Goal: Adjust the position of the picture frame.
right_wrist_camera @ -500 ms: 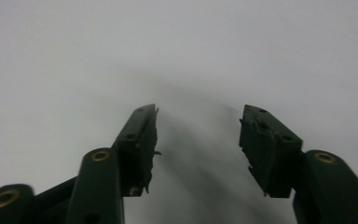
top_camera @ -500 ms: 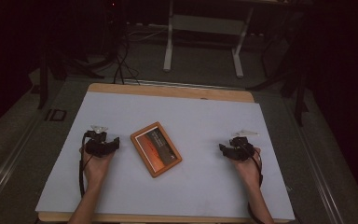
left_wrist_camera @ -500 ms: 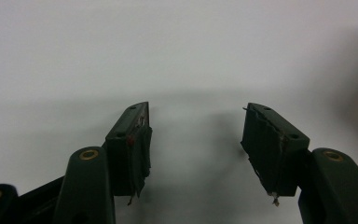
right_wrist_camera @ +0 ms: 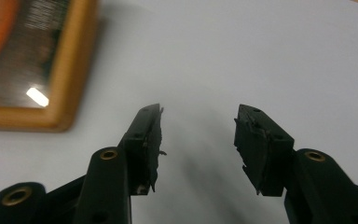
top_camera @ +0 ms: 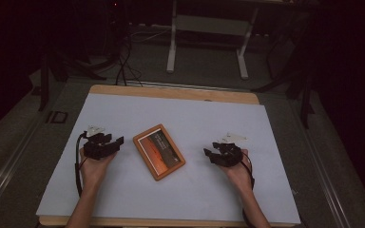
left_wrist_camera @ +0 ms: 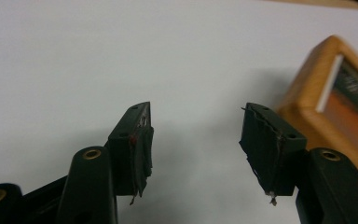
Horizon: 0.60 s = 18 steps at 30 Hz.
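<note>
One framed picture (top_camera: 159,151) flat on table (top_camera: 123,114), between left gripper (top_camera: 115,142) and right gripper (top_camera: 209,155), both spread, empty.

Each tool is black: the left tool (top_camera: 105,145) and right tool (top_camera: 220,154) carry brass-ringed screw holes, frayed pads, grey three-cornered plates, trailing black cables.
</note>
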Each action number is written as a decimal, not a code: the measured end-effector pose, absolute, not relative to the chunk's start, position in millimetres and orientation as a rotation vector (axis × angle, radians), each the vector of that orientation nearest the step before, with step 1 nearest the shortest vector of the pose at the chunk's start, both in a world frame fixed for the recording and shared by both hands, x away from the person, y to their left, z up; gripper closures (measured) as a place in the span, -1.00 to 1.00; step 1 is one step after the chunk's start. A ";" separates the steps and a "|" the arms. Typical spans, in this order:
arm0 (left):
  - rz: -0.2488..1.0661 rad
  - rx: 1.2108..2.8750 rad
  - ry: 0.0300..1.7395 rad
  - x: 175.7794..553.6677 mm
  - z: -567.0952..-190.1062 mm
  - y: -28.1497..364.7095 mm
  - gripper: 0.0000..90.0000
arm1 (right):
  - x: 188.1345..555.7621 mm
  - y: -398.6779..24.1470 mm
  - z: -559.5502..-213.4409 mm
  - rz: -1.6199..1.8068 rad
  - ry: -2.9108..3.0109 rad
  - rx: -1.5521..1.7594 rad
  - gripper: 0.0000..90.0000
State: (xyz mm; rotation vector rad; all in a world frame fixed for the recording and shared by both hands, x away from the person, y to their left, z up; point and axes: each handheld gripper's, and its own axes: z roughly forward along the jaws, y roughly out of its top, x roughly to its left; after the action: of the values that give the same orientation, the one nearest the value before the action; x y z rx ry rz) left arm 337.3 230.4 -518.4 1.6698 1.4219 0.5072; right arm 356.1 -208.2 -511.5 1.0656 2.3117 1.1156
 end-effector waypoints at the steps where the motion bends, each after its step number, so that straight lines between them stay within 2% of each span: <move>1: 0.500 1.669 1.418 337.1 -517.7 230.3 -0.03 | 355.0 -205.4 -510.5 1.127 2.322 1.063 0.12; 8: 0.422 1.658 1.359 335.9 -512.9 227.9 -0.04 | 349.6 -182.0 -508.2 1.138 2.389 0.953 0.07; 18: 0.279 1.683 1.291 342.7 -515.4 207.9 -0.21 | 347.3 -154.0 -510.5 1.148 2.473 0.850 -0.03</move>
State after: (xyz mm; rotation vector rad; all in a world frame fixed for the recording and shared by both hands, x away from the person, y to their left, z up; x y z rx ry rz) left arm 342.7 207.9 -515.4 1.6826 1.2914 0.2789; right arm 347.3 -154.0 -510.5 0.8504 2.4726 1.1476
